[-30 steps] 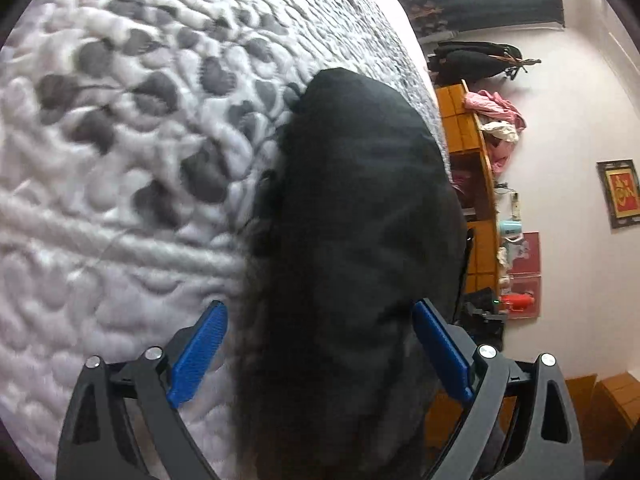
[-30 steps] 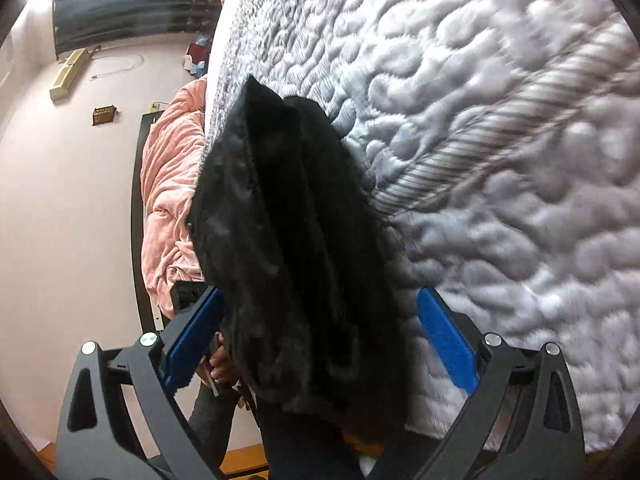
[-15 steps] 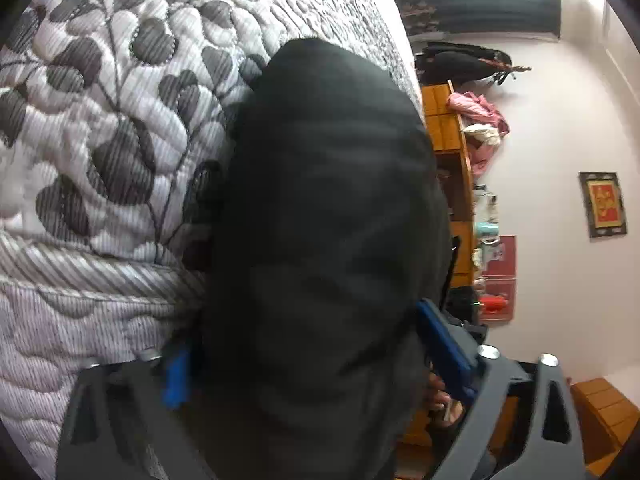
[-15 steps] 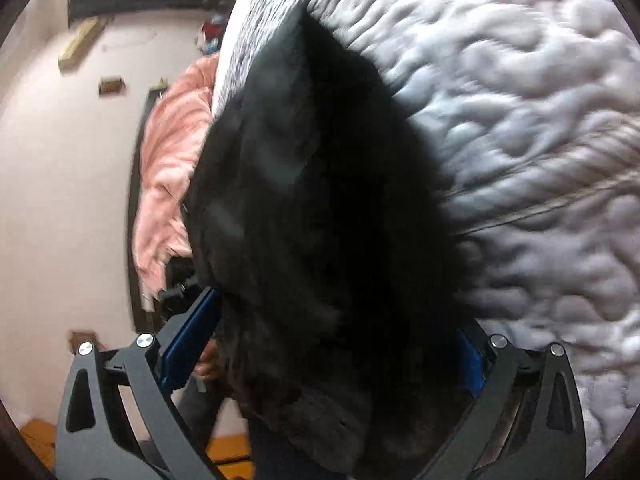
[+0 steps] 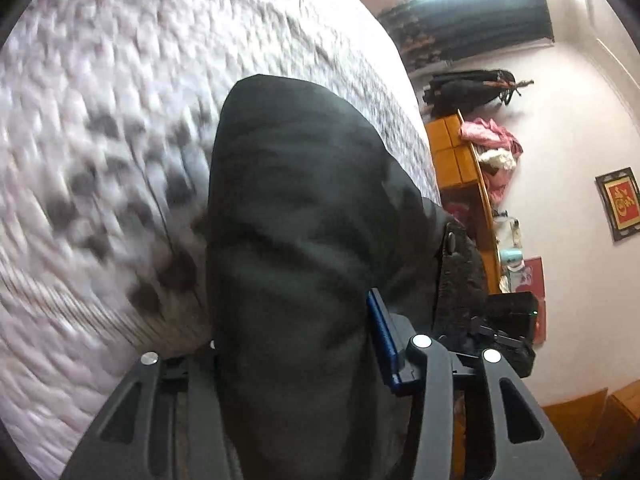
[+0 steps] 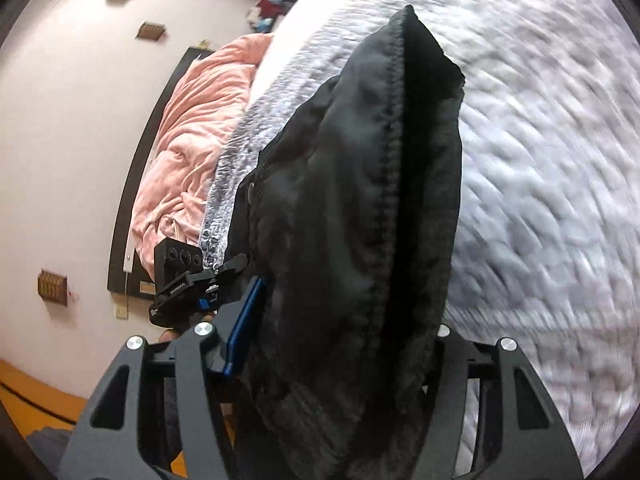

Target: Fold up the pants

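Observation:
The black pants (image 5: pixel 304 248) are bunched into a thick fold and held between both grippers above the quilted bed (image 5: pixel 100 120). My left gripper (image 5: pixel 294 344) is shut on the pants; only its right blue pad (image 5: pixel 382 340) shows, the left one is hidden by cloth. In the right wrist view the pants (image 6: pixel 360 208) show a stitched seam running up the middle. My right gripper (image 6: pixel 340 332) is shut on them, with its left blue pad (image 6: pixel 246 320) pressed against the cloth. The other gripper's body (image 6: pixel 180 276) shows at the left.
The white and grey quilted bedspread (image 6: pixel 540 140) fills the background. A pink blanket (image 6: pixel 188 132) lies at the bed's head. An orange wooden shelf (image 5: pixel 468 176) with clothes stands against the wall, under dark curtains (image 5: pixel 472 28).
Both grippers have closed from open onto the bunched pants. The pants have lifted and both views have swung across the bed, which is now motion-blurred.

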`<action>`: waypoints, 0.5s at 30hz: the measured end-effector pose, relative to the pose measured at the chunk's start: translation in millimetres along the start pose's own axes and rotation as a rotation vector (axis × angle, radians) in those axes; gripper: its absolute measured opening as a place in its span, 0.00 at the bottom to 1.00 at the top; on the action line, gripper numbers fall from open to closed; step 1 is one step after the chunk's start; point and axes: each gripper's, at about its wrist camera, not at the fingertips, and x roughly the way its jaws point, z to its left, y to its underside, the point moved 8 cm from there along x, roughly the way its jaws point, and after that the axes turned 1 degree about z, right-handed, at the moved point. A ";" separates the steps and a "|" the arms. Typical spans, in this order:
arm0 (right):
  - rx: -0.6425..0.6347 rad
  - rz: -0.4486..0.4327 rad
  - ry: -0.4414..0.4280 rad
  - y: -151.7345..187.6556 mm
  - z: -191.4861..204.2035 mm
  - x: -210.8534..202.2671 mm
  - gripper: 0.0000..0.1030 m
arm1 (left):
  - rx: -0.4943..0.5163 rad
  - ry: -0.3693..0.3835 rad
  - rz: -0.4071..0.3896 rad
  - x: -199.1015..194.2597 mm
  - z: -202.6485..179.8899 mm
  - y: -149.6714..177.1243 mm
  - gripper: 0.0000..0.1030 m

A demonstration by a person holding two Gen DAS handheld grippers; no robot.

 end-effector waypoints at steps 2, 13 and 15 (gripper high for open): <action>-0.031 0.009 0.001 -23.1 15.7 13.3 0.58 | 0.016 -0.020 -0.033 -13.3 1.3 -22.5 0.45; -0.039 0.093 -0.001 -141.5 34.8 135.3 0.58 | -0.051 -0.127 -0.065 -35.3 69.7 -154.8 0.46; -0.013 0.110 0.038 -151.3 19.1 161.2 0.60 | -0.102 -0.130 -0.053 -29.6 95.4 -162.5 0.49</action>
